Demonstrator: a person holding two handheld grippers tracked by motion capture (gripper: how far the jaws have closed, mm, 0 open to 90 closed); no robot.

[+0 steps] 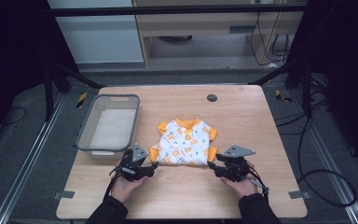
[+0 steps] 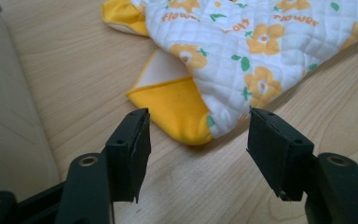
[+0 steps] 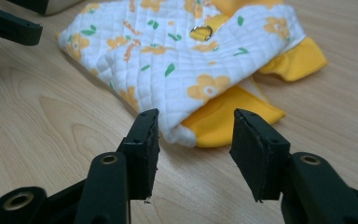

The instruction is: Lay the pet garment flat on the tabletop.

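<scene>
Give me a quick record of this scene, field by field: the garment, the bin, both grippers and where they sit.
garment: small quilted white shirt with orange flower print and yellow cuffs, lying flat on the table
bin: grey bin, left of the shirt, nothing visible inside
left gripper: open, jaws either side of the shirt's near left corner, not pressing it
right gripper: open, at the shirt's near right corner
</scene>
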